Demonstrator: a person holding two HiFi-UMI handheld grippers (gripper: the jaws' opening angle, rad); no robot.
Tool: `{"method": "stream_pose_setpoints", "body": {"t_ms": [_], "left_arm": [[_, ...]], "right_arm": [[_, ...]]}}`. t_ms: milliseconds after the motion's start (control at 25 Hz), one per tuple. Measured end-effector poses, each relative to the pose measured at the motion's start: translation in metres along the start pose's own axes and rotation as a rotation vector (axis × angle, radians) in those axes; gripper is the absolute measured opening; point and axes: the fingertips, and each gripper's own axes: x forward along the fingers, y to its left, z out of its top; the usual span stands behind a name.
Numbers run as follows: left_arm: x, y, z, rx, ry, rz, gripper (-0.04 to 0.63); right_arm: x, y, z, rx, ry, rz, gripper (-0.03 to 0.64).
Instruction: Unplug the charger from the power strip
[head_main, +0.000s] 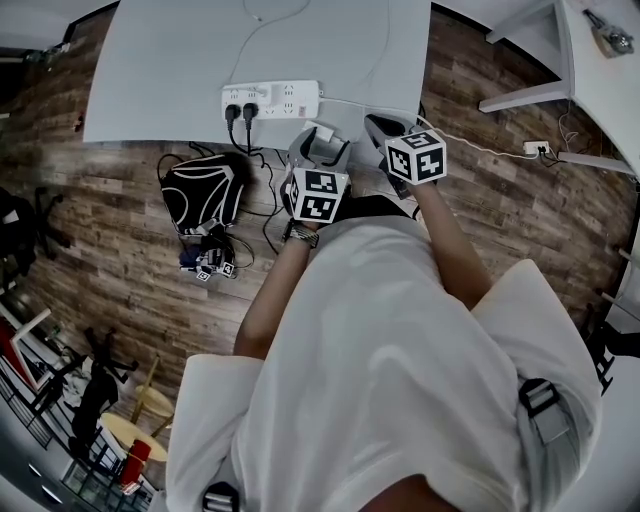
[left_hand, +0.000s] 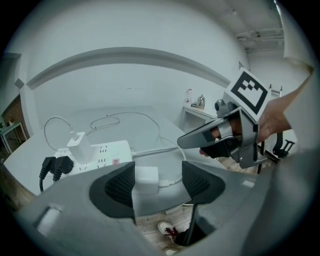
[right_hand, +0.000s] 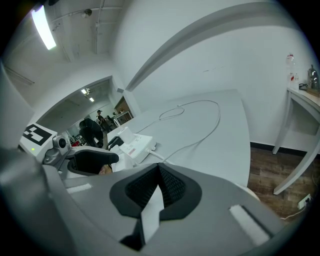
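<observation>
A white power strip (head_main: 285, 98) (left_hand: 107, 151) (right_hand: 135, 146) lies near the front edge of the white table (head_main: 150, 80). Two black plugs (head_main: 240, 112) (left_hand: 56, 165) sit in its left end, and a white charger (left_hand: 79, 146) stands plugged in beside them. A second white charger block (head_main: 322, 133) (left_hand: 145, 179), cable attached, rests at the table's front edge. My left gripper (head_main: 320, 150) (left_hand: 159, 182) is open around this block, which touches the left pad and stands apart from the right one. Just to the right, my right gripper (head_main: 378, 125) (right_hand: 159, 172) is shut with nothing visibly between its pads.
A black backpack (head_main: 200, 190) and tangled cables lie on the wooden floor under the table's front edge. A thin white cable (left_hand: 125, 117) loops across the tabletop. Another white table (head_main: 600, 80) stands at the right, with a small socket box (head_main: 537, 148) on the floor.
</observation>
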Motion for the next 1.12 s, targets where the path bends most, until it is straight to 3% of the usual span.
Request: {"method": "stream_pose_setpoints", "body": {"t_ms": [560,880,1120], "left_arm": [[-0.024,0.012,0.001,-0.102,-0.042,0.038,0.291],[-0.052,0.039,0.016,-0.143,-0.098,0.09,0.172],[-0.091,0.071,0.063,-0.141,-0.231,0.158,0.057]], "right_arm": [[-0.017,0.017,0.019,-0.05,-0.073,-0.024,0.002],[-0.047,0.046,0.06,-0.172,-0.184,-0.033,0.002],[-0.078,0.068,0.108,-0.245,-0.286,-0.038,0.002]]}}
